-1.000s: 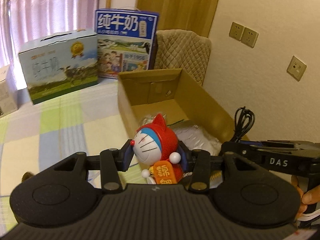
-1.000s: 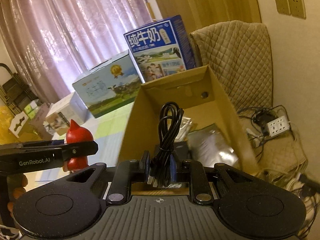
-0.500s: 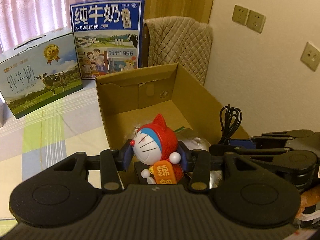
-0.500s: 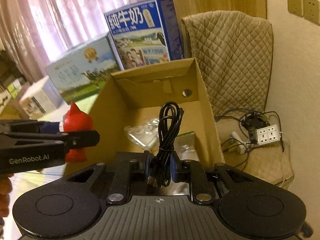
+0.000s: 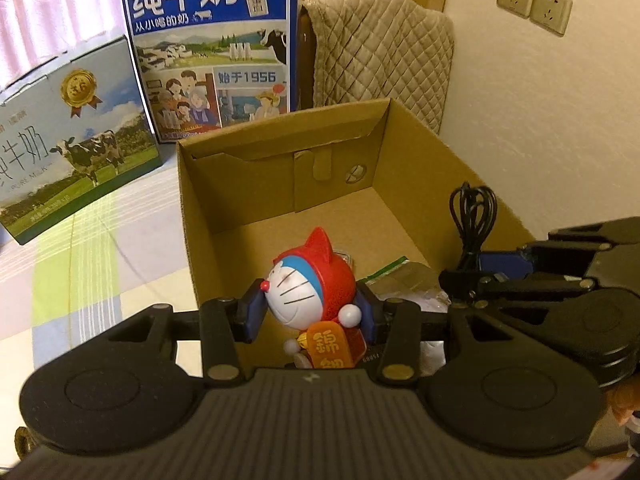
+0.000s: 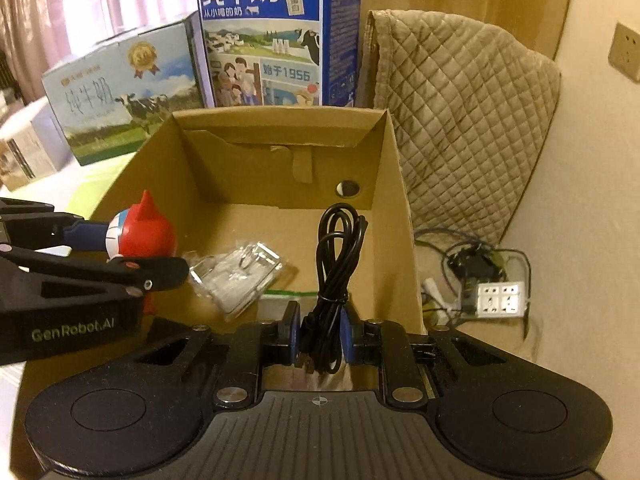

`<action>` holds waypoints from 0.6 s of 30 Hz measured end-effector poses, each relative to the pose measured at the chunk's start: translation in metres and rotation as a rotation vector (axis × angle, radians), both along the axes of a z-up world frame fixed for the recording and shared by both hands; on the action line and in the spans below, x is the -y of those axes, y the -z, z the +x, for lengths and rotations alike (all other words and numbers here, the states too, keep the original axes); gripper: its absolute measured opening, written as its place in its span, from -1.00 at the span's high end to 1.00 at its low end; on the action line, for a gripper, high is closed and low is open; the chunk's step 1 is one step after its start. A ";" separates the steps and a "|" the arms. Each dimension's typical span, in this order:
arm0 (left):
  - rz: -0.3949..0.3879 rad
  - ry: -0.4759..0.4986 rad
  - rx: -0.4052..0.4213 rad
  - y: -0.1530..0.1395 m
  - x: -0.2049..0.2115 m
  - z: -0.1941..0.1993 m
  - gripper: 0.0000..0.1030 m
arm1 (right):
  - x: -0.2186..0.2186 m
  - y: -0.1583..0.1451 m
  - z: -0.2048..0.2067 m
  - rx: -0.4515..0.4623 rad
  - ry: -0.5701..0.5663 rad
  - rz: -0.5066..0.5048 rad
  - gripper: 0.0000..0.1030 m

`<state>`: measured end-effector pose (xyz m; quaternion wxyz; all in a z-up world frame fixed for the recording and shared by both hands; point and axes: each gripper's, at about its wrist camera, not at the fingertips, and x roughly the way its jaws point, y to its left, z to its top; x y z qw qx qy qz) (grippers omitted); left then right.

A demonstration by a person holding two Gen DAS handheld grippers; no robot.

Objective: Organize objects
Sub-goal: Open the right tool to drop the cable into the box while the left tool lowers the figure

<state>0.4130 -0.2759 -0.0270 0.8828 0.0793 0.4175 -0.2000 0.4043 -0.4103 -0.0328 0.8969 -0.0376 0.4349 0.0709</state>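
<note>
The red Doraemon figurine (image 5: 316, 280) is clamped in the left gripper (image 5: 310, 314) above the cardboard box (image 5: 280, 168), its feet hidden behind the gripper body. The right gripper (image 6: 320, 338) pinches a coiled black cable (image 6: 338, 256) over the box too. A clear plastic packet (image 6: 236, 276) lies inside; the far floor is bare.

The toy figure (image 5: 316, 292)'s feet are hidden behind the left gripper's body, its orange sign (image 5: 330, 346) is cut off, and the green-edged packet (image 6: 286, 294) is mostly covered.
</note>
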 end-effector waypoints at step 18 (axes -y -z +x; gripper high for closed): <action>0.035 0.004 -0.014 0.016 0.011 0.028 0.20 | 0.005 -0.001 0.019 0.039 -0.003 0.029 0.67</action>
